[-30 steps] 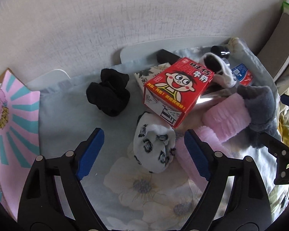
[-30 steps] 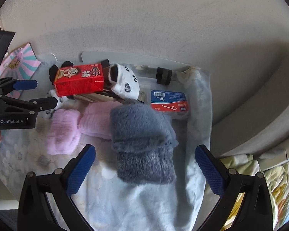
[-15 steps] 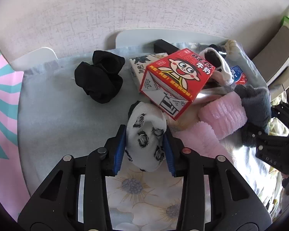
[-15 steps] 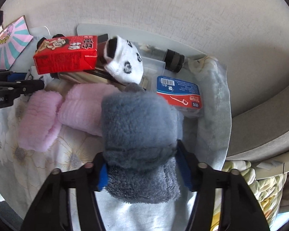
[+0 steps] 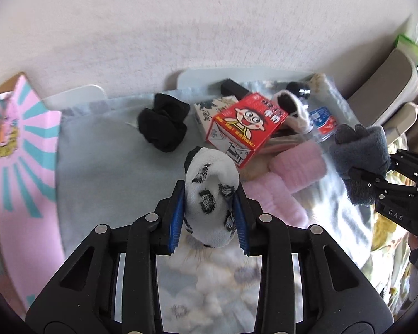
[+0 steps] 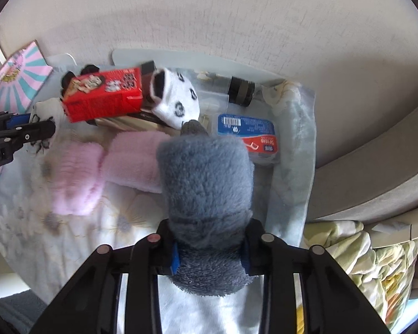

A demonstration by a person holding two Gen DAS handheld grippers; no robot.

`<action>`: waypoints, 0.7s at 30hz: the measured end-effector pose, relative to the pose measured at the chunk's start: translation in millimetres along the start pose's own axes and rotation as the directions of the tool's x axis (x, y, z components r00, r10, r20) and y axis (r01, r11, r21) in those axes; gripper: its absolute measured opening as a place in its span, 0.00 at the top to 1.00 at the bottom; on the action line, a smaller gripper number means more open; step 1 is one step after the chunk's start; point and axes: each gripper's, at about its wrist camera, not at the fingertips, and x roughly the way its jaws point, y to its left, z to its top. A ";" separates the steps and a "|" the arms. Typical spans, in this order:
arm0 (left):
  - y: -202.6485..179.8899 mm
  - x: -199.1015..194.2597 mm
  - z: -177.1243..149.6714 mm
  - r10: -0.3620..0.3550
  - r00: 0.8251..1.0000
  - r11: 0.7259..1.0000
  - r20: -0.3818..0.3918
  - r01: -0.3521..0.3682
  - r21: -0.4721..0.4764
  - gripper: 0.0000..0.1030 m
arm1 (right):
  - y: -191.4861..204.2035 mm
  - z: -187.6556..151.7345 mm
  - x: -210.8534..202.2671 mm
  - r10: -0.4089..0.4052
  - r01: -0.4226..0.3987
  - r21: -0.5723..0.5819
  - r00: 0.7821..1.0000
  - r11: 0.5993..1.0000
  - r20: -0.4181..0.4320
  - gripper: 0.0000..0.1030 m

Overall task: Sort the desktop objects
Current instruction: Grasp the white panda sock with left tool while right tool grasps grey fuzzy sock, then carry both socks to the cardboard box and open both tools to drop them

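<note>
My left gripper (image 5: 209,217) is shut on a white sock with black spots (image 5: 211,194) and holds it just above the floral cloth (image 5: 103,167). My right gripper (image 6: 209,253) is shut on a grey fluffy sock (image 6: 206,183), lifted off the cloth; it also shows in the left wrist view (image 5: 359,156). A red milk carton (image 5: 245,128) lies tilted on a pile behind. A second spotted sock (image 6: 175,97) leans on it. Two pink fluffy socks (image 6: 103,167) lie on the cloth. A black sock bundle (image 5: 163,123) lies at the back left.
A blue and red floss box (image 6: 248,136) and a black cap (image 6: 241,90) lie at the back right. A pink fan card (image 5: 14,167) lies at the left. A white tray rim (image 5: 237,73) runs along the wall. A grey chair edge (image 6: 376,172) is on the right.
Both grippers closed, the left on the spotted sock and the right on the grey sock, and both have lifted their socks slightly off the cloth.
</note>
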 end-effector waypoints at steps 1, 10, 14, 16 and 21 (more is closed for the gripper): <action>0.1 -5.0 1.1 -0.001 1.000 1.000 0.006 0.001 -0.006 0.72 | 0.1 0.7 -6.0 0.002 -0.002 -0.007 1.000 1.000 0.002 0.71; 37.0 -88.8 10.9 0.062 0.995 0.998 0.073 -0.059 -0.033 0.71 | 10.8 37.6 -67.7 0.063 -0.060 -0.050 0.997 0.997 0.051 0.71; 69.6 -120.4 8.5 0.133 0.985 0.988 0.107 -0.123 -0.095 0.71 | 33.5 67.2 -95.2 0.096 -0.087 -0.094 0.992 0.992 0.088 0.71; 89.4 -135.4 3.0 0.161 0.980 0.980 0.113 -0.145 -0.135 0.71 | 50.6 85.5 -106.7 0.124 -0.110 -0.128 0.986 0.986 0.109 0.71; 133.7 -164.7 -18.4 0.255 0.961 0.951 0.103 -0.230 -0.209 0.71 | 114.9 127.1 -133.7 0.208 -0.167 -0.249 0.966 0.954 0.151 0.71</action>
